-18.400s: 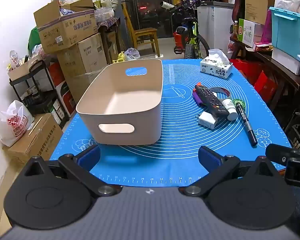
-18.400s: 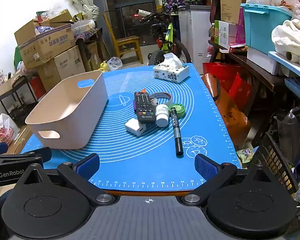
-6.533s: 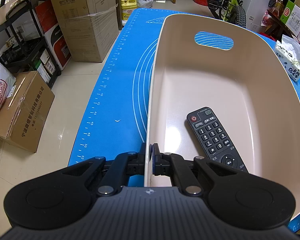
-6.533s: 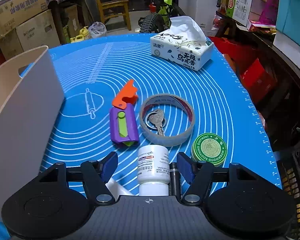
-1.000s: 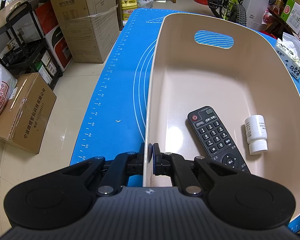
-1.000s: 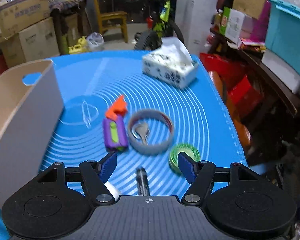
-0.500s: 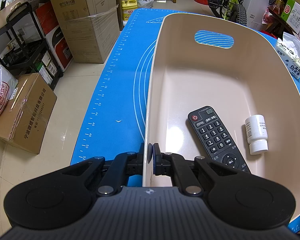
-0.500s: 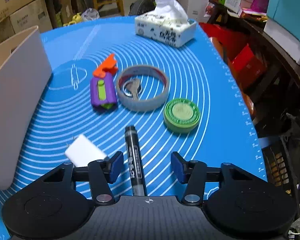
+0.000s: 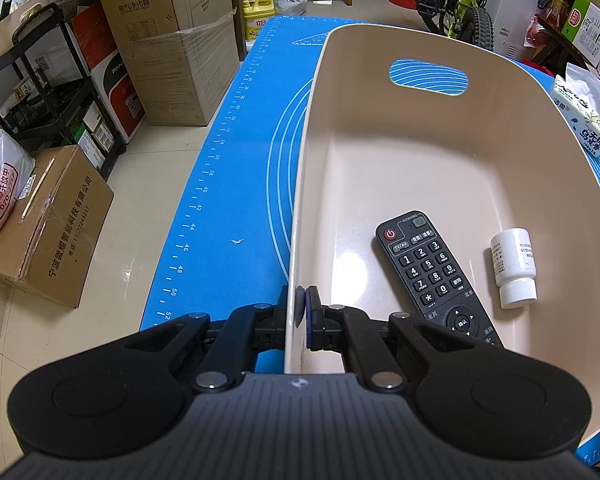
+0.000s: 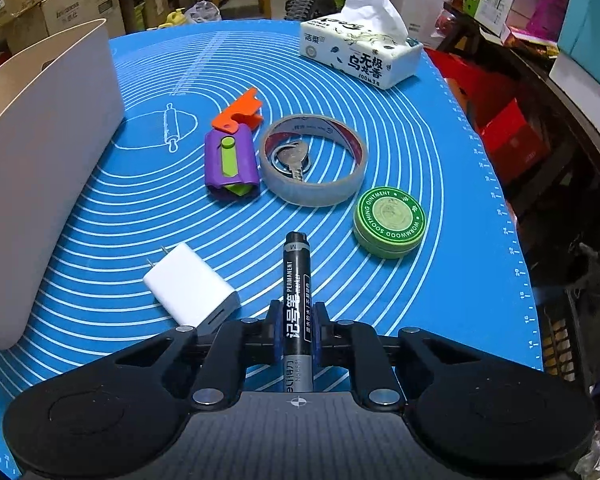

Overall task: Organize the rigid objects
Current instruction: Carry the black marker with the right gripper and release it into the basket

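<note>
My left gripper (image 9: pixel 300 312) is shut on the near left rim of the beige bin (image 9: pixel 440 152). Inside the bin lie a black remote (image 9: pixel 432 272) and a white pill bottle (image 9: pixel 514 268). My right gripper (image 10: pixel 298 328) is shut on a black permanent marker (image 10: pixel 297 280) that lies on the blue mat (image 10: pixel 440 280), pointing away from me. Ahead of it lie a white charger (image 10: pixel 190 286), a purple and orange toy (image 10: pixel 232 156), a tape roll (image 10: pixel 314 160) with a key (image 10: pixel 296 158) inside, and a green ointment tin (image 10: pixel 390 222). The bin's wall (image 10: pixel 40 152) stands at the left.
A tissue pack (image 10: pixel 360 54) sits at the mat's far edge. Cardboard boxes (image 9: pixel 172 40) and a black rack (image 9: pixel 40 92) stand on the floor left of the table. Red bags (image 10: pixel 508 128) and shelves crowd the right side.
My right gripper has come down over the marker and its jaws have closed on it. The left gripper still holds the bin rim, unmoved.
</note>
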Tool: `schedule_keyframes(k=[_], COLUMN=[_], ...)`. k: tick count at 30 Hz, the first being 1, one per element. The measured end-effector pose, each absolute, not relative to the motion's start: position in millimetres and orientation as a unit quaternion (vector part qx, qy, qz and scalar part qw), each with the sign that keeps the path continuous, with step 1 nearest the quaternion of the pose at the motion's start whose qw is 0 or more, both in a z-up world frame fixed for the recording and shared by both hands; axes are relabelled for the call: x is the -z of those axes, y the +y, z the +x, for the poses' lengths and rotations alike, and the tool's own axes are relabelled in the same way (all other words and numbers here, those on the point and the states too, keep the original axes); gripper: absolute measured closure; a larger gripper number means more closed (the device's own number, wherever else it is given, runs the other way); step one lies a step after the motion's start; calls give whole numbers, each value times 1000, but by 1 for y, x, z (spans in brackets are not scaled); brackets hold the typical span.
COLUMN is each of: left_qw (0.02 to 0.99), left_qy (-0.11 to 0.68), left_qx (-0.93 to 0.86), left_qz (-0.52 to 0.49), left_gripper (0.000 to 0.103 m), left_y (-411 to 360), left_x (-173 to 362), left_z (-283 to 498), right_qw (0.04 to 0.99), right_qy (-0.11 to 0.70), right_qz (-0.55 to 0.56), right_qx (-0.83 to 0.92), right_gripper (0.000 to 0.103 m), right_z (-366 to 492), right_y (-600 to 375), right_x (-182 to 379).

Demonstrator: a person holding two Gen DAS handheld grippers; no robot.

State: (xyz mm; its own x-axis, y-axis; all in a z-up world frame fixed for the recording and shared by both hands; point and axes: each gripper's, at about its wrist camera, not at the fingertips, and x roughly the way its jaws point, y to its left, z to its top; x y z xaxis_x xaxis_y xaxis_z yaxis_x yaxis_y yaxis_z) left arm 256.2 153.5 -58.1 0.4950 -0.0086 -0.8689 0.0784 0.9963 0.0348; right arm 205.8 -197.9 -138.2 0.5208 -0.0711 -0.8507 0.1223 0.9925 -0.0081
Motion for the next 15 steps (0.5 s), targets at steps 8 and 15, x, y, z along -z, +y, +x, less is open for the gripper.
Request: schedule_keyframes(k=[8, 15], left_qw=[864, 864], left_qy=[502, 502], left_qx=[25, 25], left_qz=[35, 35], left_gripper=[96, 96], left_y=[154, 154], left_x=[58, 58], left_z=[256, 256], right_qw=[888, 911], right_qy=[457, 410], right_qz=[8, -6], right_qx=[54, 45], right_gripper=[78, 78], right_z=[204, 207], right_y=[-192, -180], right_x=[121, 84])
